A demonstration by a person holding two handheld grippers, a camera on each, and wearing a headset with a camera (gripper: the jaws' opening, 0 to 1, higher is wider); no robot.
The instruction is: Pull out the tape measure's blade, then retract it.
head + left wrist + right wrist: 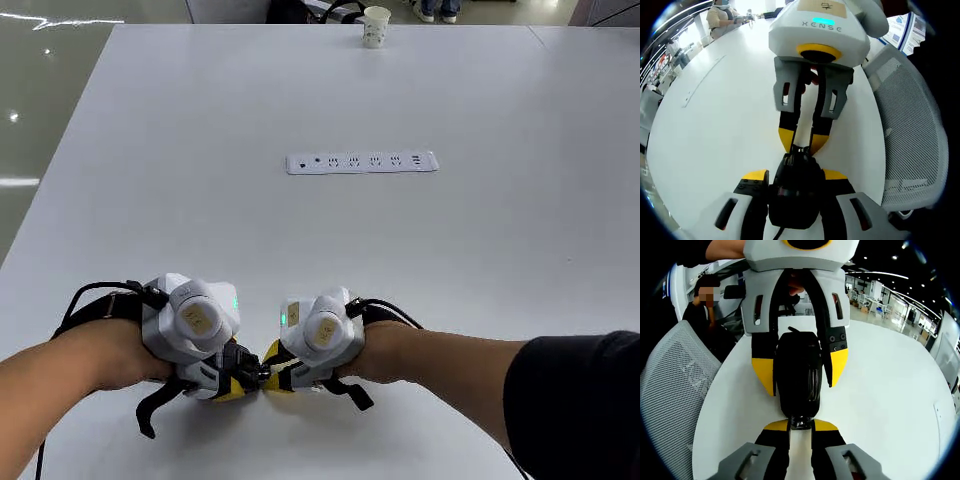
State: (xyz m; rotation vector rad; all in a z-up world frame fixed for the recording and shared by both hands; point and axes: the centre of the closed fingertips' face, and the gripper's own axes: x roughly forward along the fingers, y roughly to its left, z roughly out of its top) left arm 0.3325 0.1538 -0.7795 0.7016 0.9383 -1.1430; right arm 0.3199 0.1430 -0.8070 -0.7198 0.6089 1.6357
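Two tongs meet tip to tip at the lower centre of the head view, low over the white table [300, 230].

Left tongs [236, 380]: closed on the black tape measure [792, 195]. The case is clamped between the yellow tips and sits at bottom centre of the left gripper view.

Right tongs [275, 378]: all but shut, pinching the blade end [800, 422] right at the case mouth. Hardly any blade is drawn out. In the right gripper view the case lies just above centre, held from the top of the frame by the left tongs.

Power strip [362, 162] at upper centre and paper cup [376, 26] at the top edge, both well apart from the tongs.
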